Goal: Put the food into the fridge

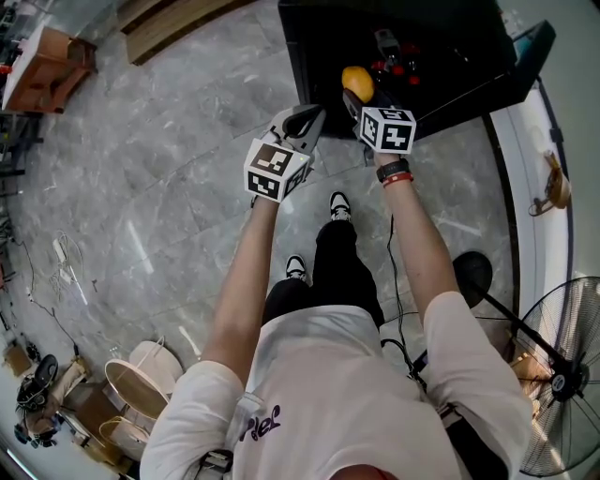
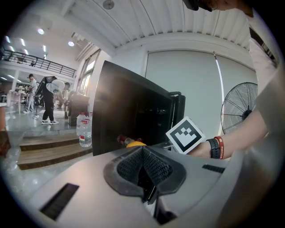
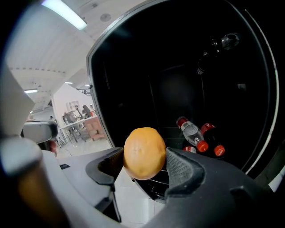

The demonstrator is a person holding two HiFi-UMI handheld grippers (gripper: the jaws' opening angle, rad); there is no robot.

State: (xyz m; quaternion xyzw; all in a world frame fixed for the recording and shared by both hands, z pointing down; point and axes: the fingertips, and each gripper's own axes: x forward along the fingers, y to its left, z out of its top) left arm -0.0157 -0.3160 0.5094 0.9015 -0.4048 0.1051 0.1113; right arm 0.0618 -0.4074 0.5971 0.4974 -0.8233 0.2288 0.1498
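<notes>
My right gripper [image 3: 143, 165] is shut on an orange [image 3: 144, 152], its two ribbed pads pressing the fruit's sides. In the head view the orange [image 1: 357, 83] hangs at the open front of the black fridge [image 1: 319, 42], just past the right gripper [image 1: 354, 97]. Inside the dark fridge [image 3: 178, 67] lie several red-capped bottles [image 3: 196, 136] on a low shelf. The left gripper [image 1: 302, 120] is shut and empty, held beside the right one over the marble floor. From the left gripper view its pads [image 2: 143, 167] meet, and the fridge [image 2: 129, 111] stands ahead.
A standing fan [image 1: 562, 375] is at the lower right, beside a white curved ledge [image 1: 525, 187]. Wooden steps [image 1: 178, 23] lie at the top left. Baskets and clutter [image 1: 131, 394] sit at the lower left. The person's feet [image 1: 319, 234] stand on the grey marble floor.
</notes>
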